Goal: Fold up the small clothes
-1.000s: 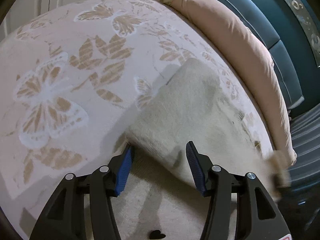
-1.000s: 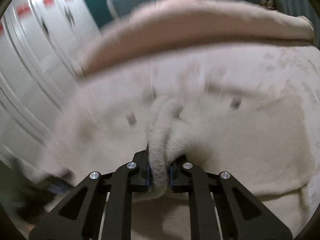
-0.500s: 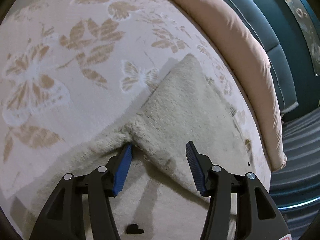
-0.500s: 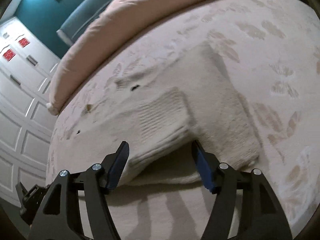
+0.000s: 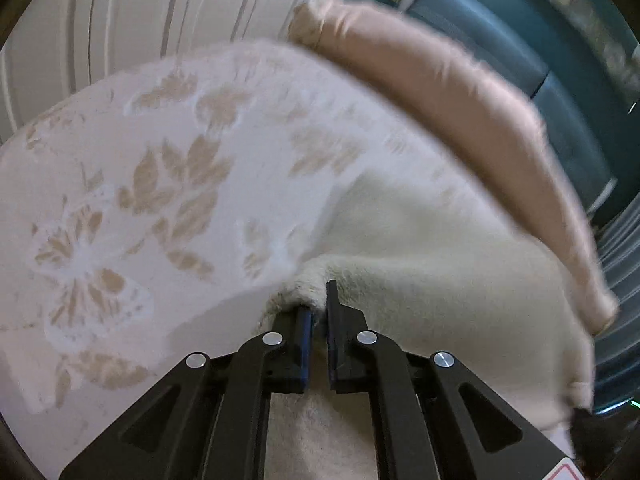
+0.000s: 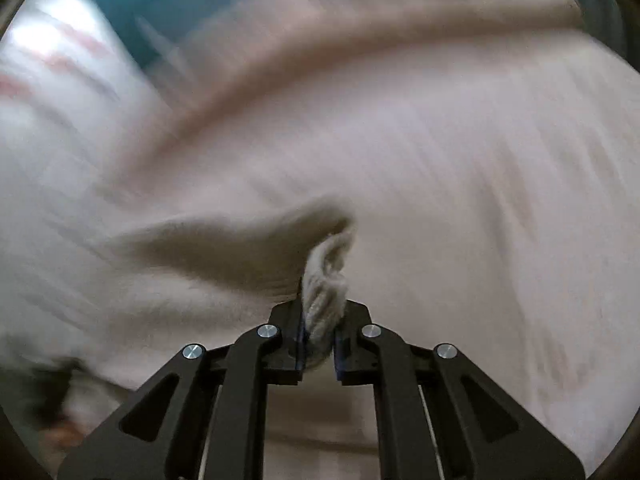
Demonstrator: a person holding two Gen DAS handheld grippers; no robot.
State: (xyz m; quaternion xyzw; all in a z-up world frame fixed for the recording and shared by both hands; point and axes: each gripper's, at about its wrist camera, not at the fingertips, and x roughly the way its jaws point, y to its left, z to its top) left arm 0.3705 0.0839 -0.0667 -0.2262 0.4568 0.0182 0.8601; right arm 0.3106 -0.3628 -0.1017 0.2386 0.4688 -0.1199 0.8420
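Note:
A cream fleece garment (image 5: 432, 264) lies on a bed with a pale cover printed with tan butterflies (image 5: 168, 184). My left gripper (image 5: 316, 304) is shut on a pinched fold at the garment's left edge. In the right wrist view, which is blurred by motion, my right gripper (image 6: 320, 320) is shut on a ribbed cuff or hem (image 6: 326, 280) of the same garment, and the cloth (image 6: 224, 248) trails off to the left, lifted off the cover.
A long pink bolster (image 5: 472, 116) runs along the far edge of the bed; it also shows in the right wrist view (image 6: 360, 36). Behind it stands a teal padded headboard (image 5: 568, 92). White panelled doors (image 5: 120, 20) are at the far left.
Half a second ago both grippers were open over the flat garment. Now both have shut on its edges and the cloth is lifting, with the right side moving fast.

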